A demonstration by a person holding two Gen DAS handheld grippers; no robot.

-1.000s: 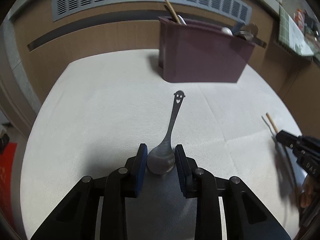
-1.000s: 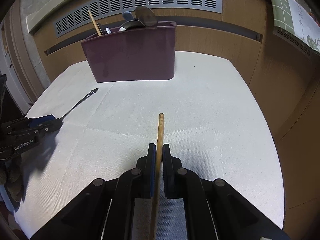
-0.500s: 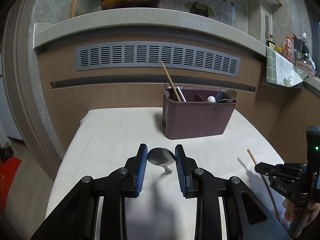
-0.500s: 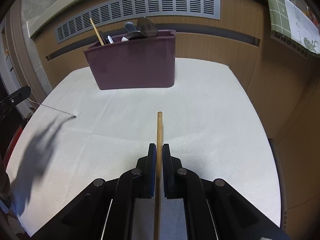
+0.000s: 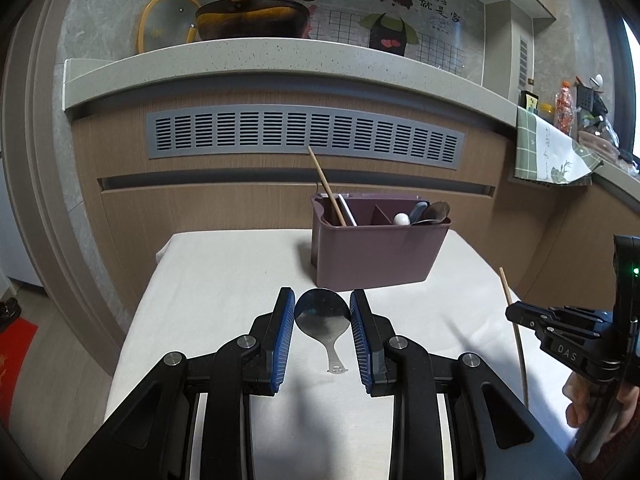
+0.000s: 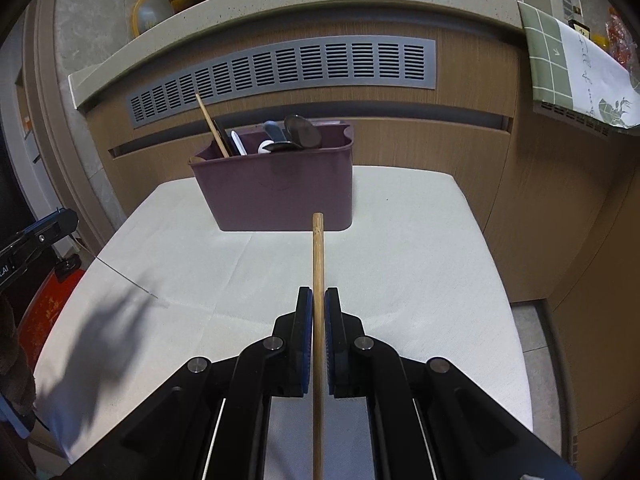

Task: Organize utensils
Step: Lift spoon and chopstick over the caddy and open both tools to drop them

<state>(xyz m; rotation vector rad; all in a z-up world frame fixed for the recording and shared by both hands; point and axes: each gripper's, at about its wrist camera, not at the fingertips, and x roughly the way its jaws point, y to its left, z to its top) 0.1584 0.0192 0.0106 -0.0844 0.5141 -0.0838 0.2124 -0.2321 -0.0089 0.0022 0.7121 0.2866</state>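
My left gripper (image 5: 322, 299) is shut on the bowl of a metal spoon (image 5: 321, 320), held above the white-clothed table (image 5: 224, 264); the handle hangs down. My right gripper (image 6: 318, 294) is shut on a wooden chopstick (image 6: 318, 248) that points toward the purple utensil organizer (image 6: 276, 196). In the left wrist view the organizer (image 5: 376, 252) stands at the table's far side, holding a chopstick and several spoons. The right gripper (image 5: 516, 314) with its chopstick (image 5: 510, 304) shows there at the right edge. The left gripper (image 6: 60, 220) and the thin spoon handle (image 6: 124, 278) show at the left of the right wrist view.
Behind the table runs a wooden counter front with a grey vent grille (image 5: 304, 136). A green checked cloth (image 6: 576, 68) hangs over the counter at the right. A pan (image 5: 248, 20) sits on the countertop. A red mat (image 5: 16, 356) lies on the floor at left.
Both grippers have risen. The left one lifted the spoon off the cloth, and its handle swung from pointing away to hanging down. The chopstick came up with the right gripper.
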